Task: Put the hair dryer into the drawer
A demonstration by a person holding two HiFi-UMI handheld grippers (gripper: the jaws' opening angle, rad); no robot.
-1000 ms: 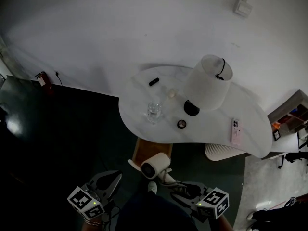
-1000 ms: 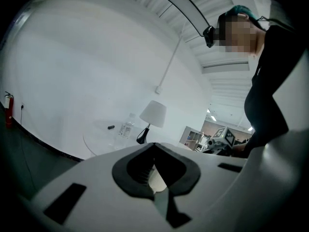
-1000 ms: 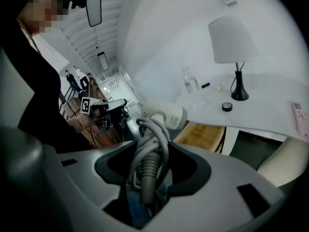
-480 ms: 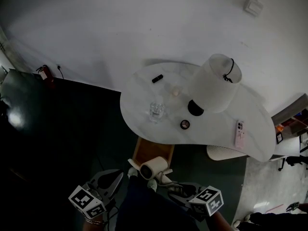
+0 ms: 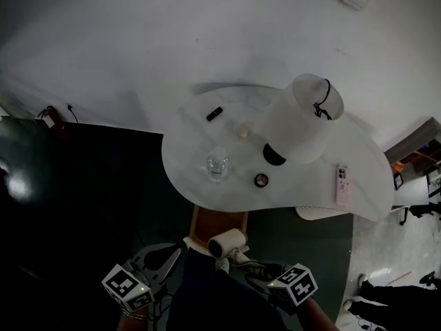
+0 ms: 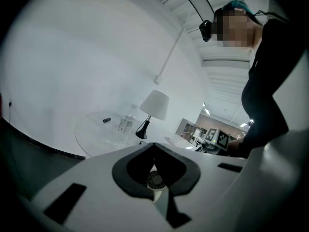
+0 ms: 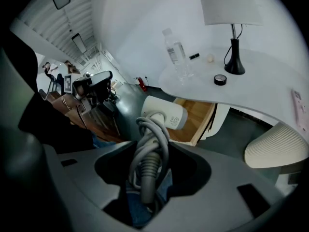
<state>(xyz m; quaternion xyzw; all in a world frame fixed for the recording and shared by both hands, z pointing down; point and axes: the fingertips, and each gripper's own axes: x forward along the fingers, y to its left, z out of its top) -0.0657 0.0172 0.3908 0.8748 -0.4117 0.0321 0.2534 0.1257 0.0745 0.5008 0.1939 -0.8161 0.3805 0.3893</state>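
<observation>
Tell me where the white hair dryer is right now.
In the head view the white hair dryer hangs bottom centre, gripped by the right gripper, in front of the open wooden drawer under the white table.

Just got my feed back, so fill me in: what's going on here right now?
A person is working with a tool in each hand. The right tool grips the hair dryer by its cord-wrapped handle and holds it in the air close to the open wooden drawer under the white table. The dryer is not in the drawer yet. The left tool is off to the side with its jaws together, holding nothing.
</observation>
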